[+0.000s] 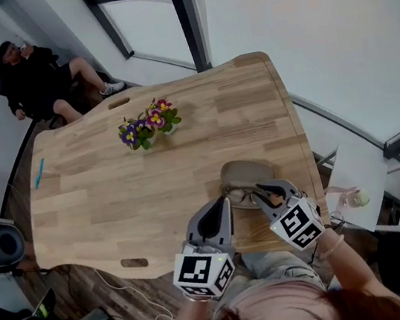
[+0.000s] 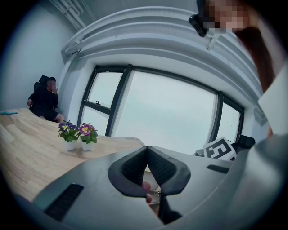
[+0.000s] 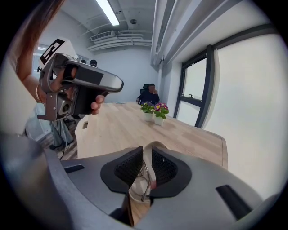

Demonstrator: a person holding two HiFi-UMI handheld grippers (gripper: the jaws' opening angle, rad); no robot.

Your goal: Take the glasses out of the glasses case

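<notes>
Fingers (image 3: 129, 167) of right gripper (image 3: 147, 157) closed narrow on glasses (image 3: 145, 177) frame at case (image 3: 155, 145); left gripper (image 2: 147, 150) fingers met, empty. Glasses judged light, fragile, lenses slippery; hold frame, not lenses.

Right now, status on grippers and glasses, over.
Left gripper shut, empty. Right gripper shut on thin wire-framed glasses, at the open beige glasses case. Potted purple flowers far off, nothing in the way.

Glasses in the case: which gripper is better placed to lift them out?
Right. The right gripper is shut on the glasses in the case; the left gripper is shut, holding nothing.
</notes>
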